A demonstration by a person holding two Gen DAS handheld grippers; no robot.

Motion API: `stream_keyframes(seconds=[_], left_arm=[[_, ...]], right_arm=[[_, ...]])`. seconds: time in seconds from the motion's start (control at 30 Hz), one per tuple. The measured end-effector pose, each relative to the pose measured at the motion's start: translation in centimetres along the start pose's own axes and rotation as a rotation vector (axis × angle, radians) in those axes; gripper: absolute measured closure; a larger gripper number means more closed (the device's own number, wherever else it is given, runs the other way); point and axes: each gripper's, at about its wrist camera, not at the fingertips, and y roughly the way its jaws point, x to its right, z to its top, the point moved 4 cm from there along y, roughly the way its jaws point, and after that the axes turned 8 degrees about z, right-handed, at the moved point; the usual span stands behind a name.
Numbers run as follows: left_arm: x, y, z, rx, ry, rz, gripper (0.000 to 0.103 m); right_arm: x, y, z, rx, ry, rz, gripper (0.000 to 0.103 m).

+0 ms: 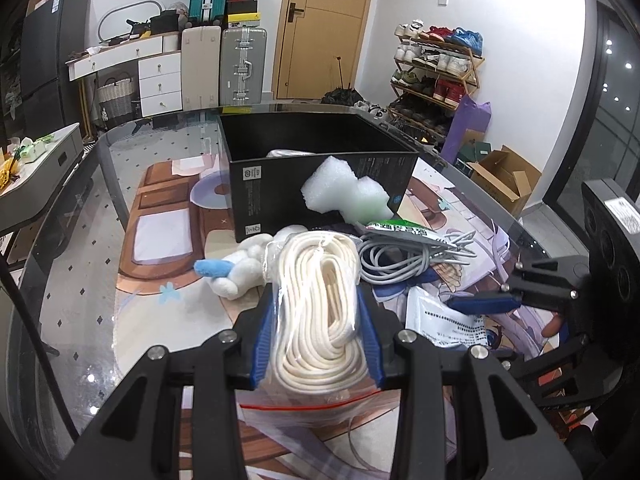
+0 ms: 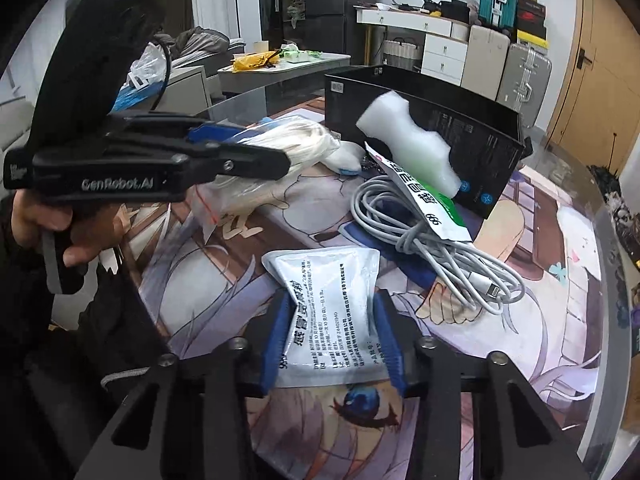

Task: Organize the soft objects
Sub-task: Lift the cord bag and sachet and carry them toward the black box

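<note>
Bagged white rope [image 1: 316, 312], crumpled sachet [image 2: 332, 316]

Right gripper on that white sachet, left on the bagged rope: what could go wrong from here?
1. The right gripper pinches the white sachet by its crumpled edges; the slick foil may slip out when lifted.
2. The left gripper squeezes the bagged rope mid-coil; its loose zip end hangs below and could snag.
3. The foam block leans against the black box wall, so a bump nearby could topple it.
</note>
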Motion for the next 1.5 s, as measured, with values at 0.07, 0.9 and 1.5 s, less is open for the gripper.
stream_keyframes(seconds=[0.07,0.9,1.5], left_arm=[[0.1,-0.1,0.0,0.007,-0.003,0.000,0.066],[-0.6,-3.3,3.6,0.156,-0.033,0.023,0.066],[0.1,-2.5,7.4,0.216,-0.018,0.021,0.066]], right_arm=[[-0.2,-0.2,-0.2,0.006,0.001,0.002,0.068],[0.7,-7.7,4.3,0.274,0.064,-0.065,0.069],[4.8,-9.4,9.1,0.377,0.127,-0.149,0.069]])
